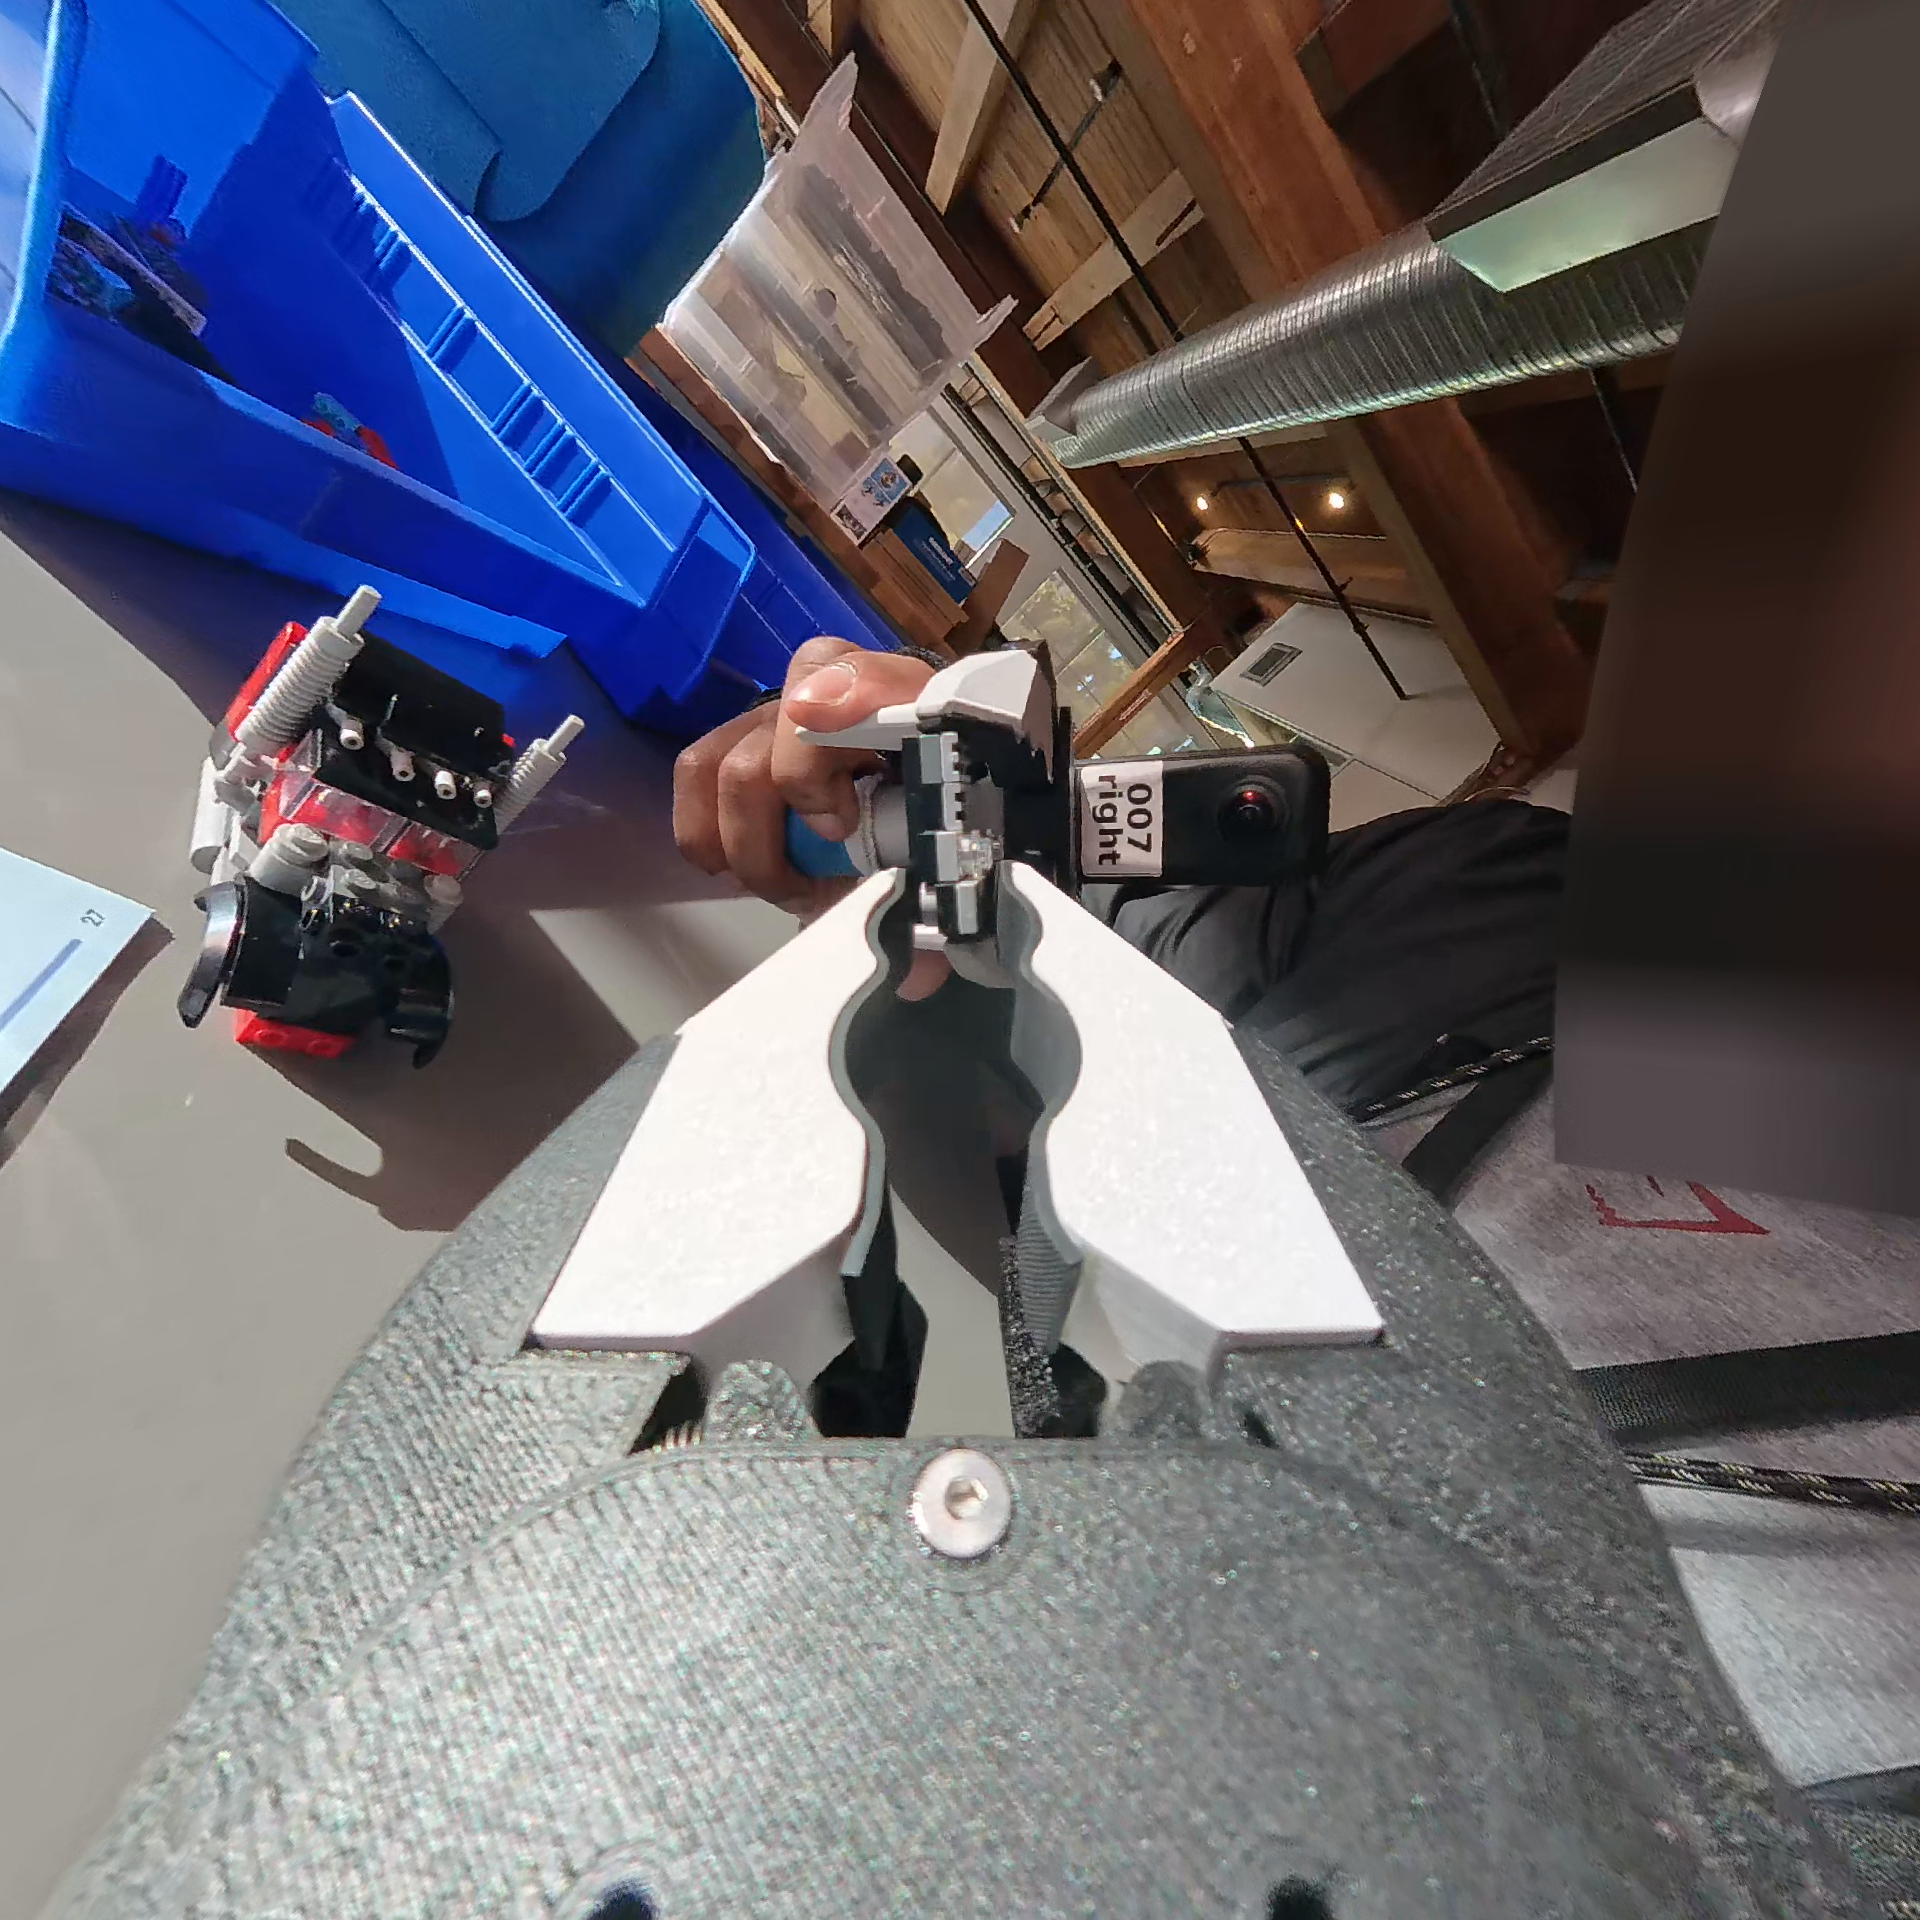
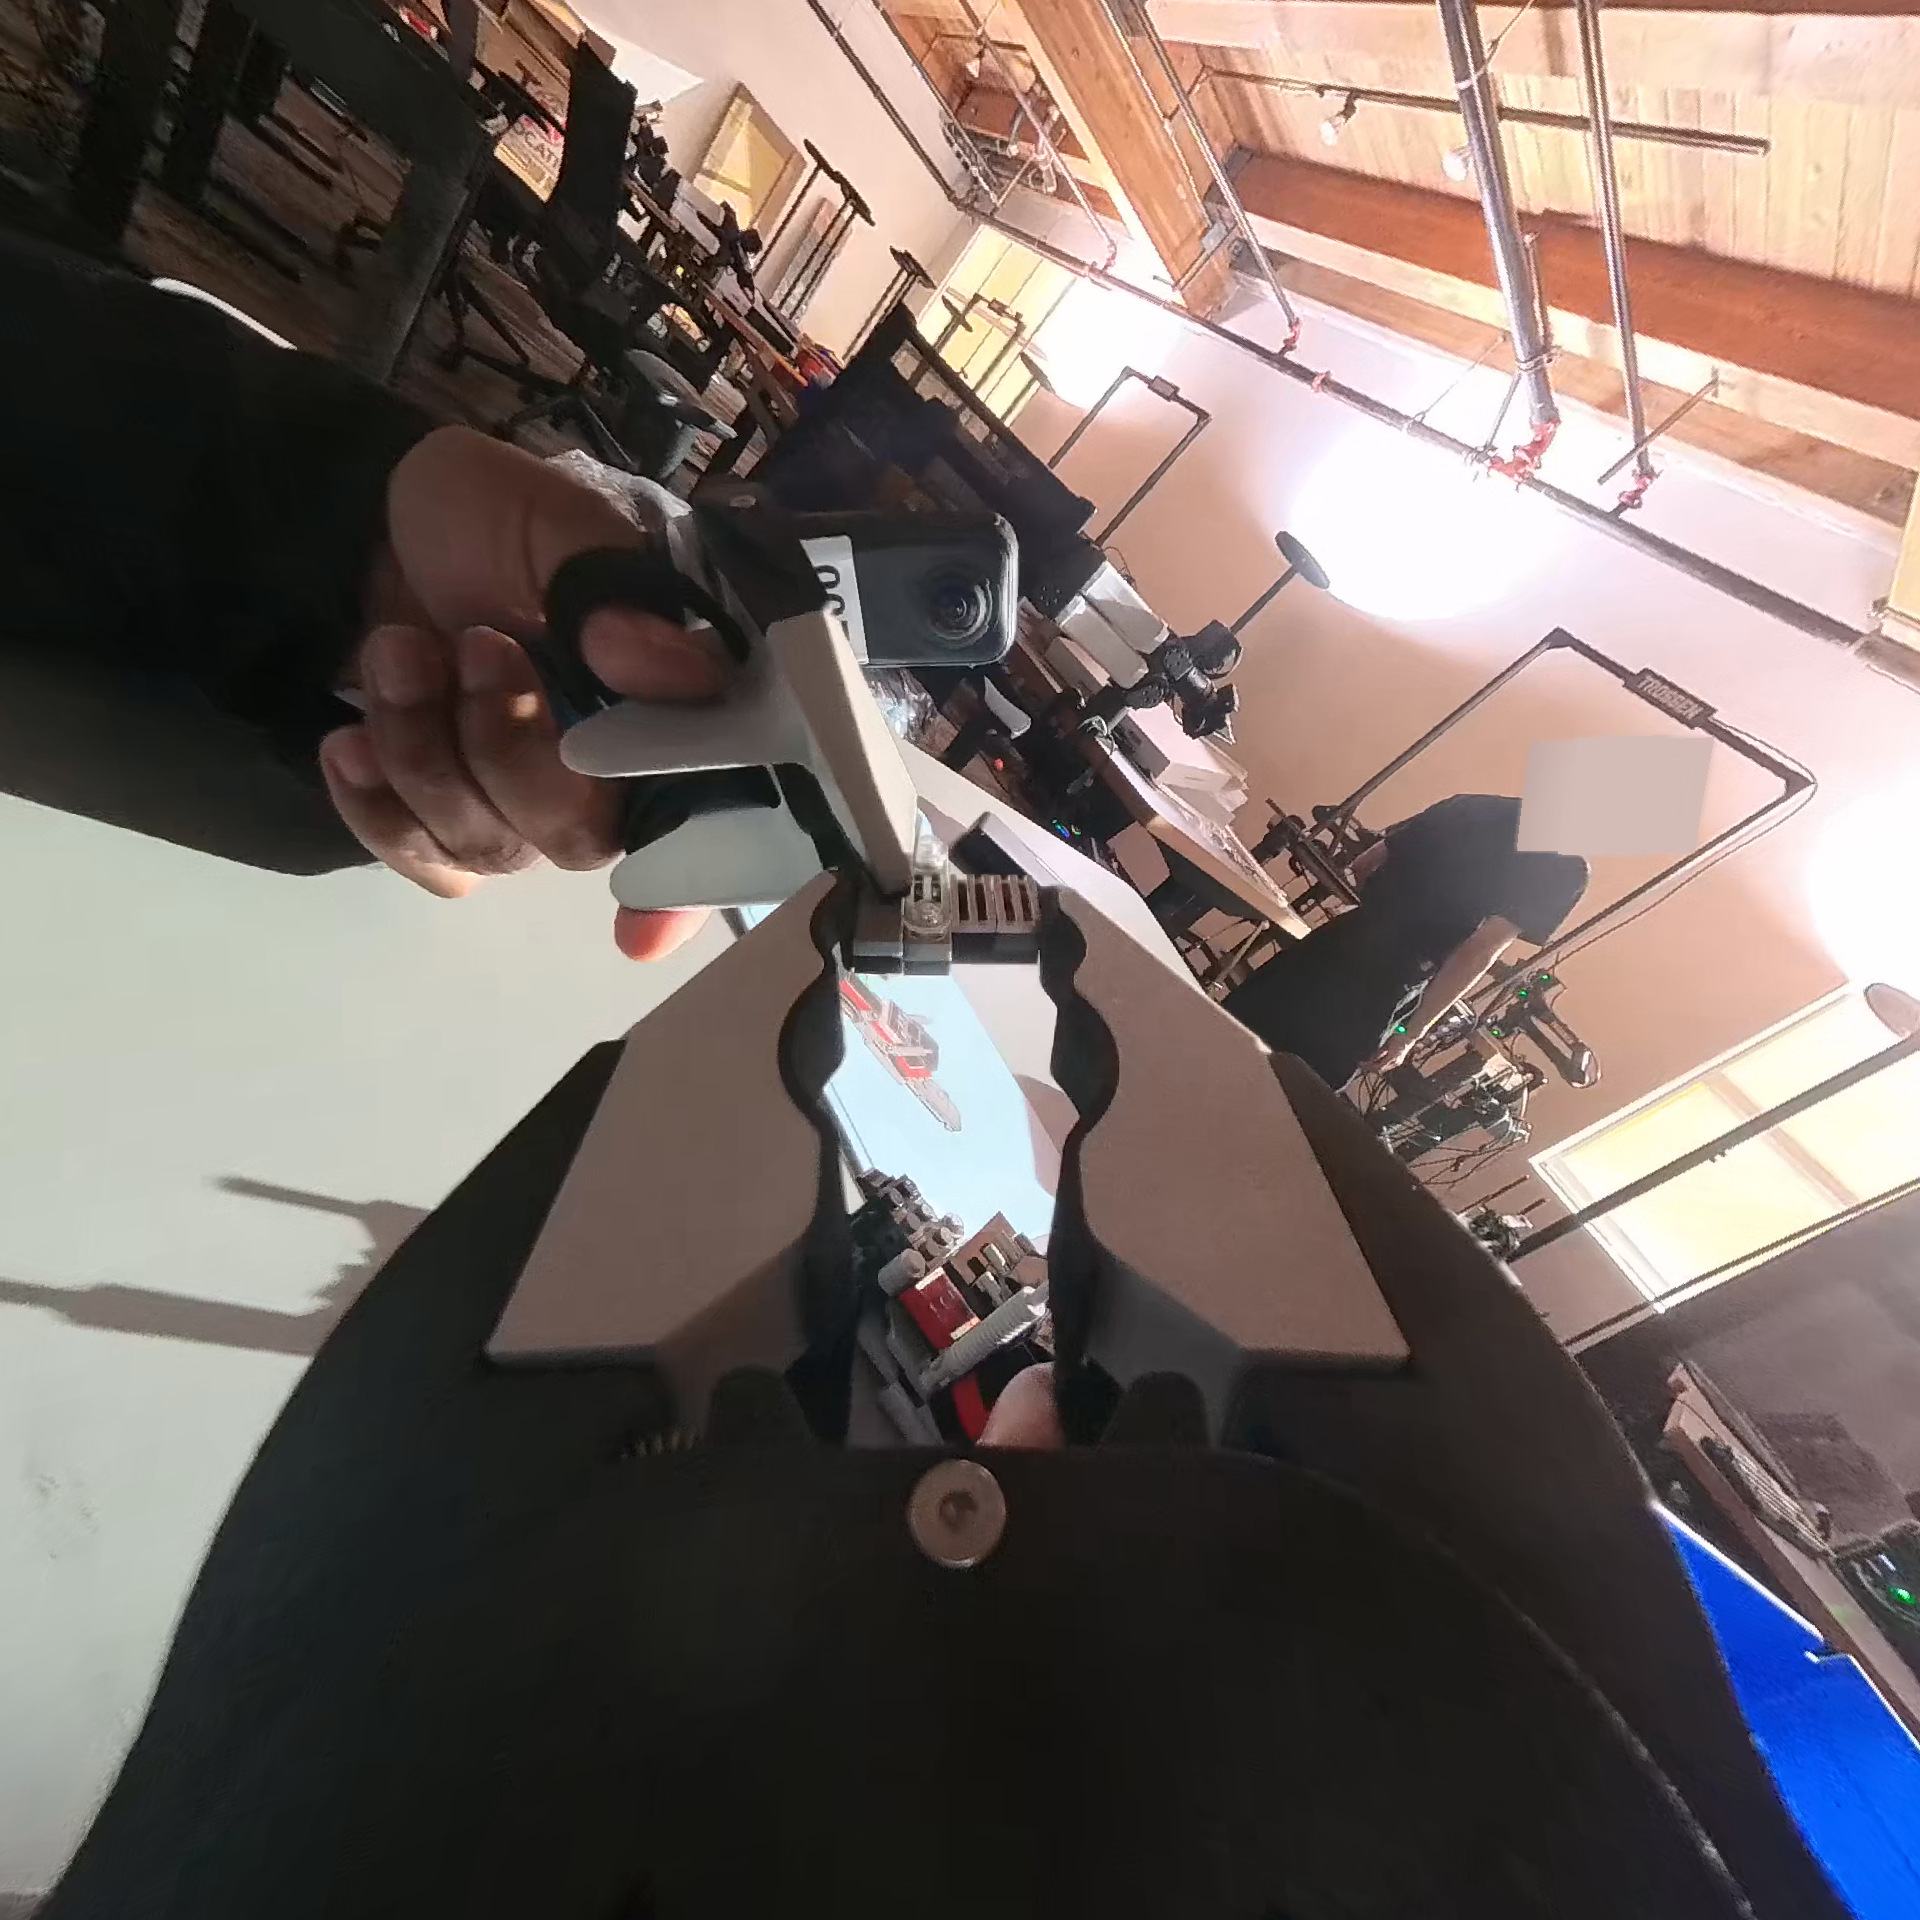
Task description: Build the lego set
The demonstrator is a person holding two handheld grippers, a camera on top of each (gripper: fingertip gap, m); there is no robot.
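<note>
A small grey and black lego sub-assembly [image 1: 940, 831] with a clear stud is held in the air between both grippers. My left gripper [image 1: 956, 896] is shut on its near end. My right gripper [image 1: 977, 748] comes from the opposite side and grips the same piece. In the right wrist view my right gripper [image 2: 945, 935] is shut across the sub-assembly [image 2: 997, 906], and the left gripper's finger [image 2: 847, 748] presses on it by the clear stud. The red, black and grey truck model [image 1: 353, 821] stands on the grey table [image 1: 208, 1299], left of both grippers; it also shows between my right fingers [image 2: 935, 1309].
Blue bins [image 1: 468, 343] with loose pieces stand behind the truck. The instruction booklet [image 1: 52, 966] lies at the table's left edge. A clear storage box [image 1: 831, 312] stands farther back. A person [image 2: 1455, 914] stands at a distant bench.
</note>
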